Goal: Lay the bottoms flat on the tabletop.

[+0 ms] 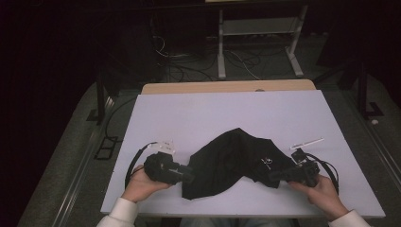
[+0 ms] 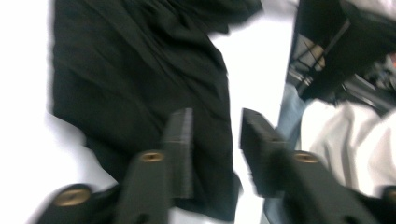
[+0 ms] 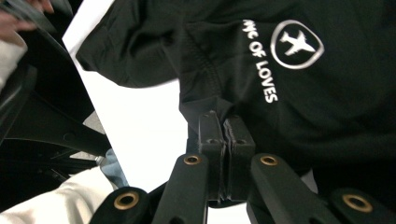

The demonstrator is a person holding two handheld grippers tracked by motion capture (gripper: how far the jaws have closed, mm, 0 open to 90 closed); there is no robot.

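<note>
Work is judged partly done. The right gripper (image 3: 226,128) is clamped on a fold of the black garment (image 1: 231,158), near its white printed emblem (image 3: 296,44). The left gripper (image 2: 212,135) stands parted over the cloth's near edge, pinching nothing. The garment, soft, matte and creased, lies bunched at the near middle of the smooth white table (image 1: 213,111); spreading remains.

A black garment (image 1: 231,161) and white pen (image 1: 307,142) lie on the white table (image 1: 213,113).

Dim room: white table (image 1: 189,113), grey floor (image 1: 71,156), metal stand (image 1: 257,42) behind.
</note>
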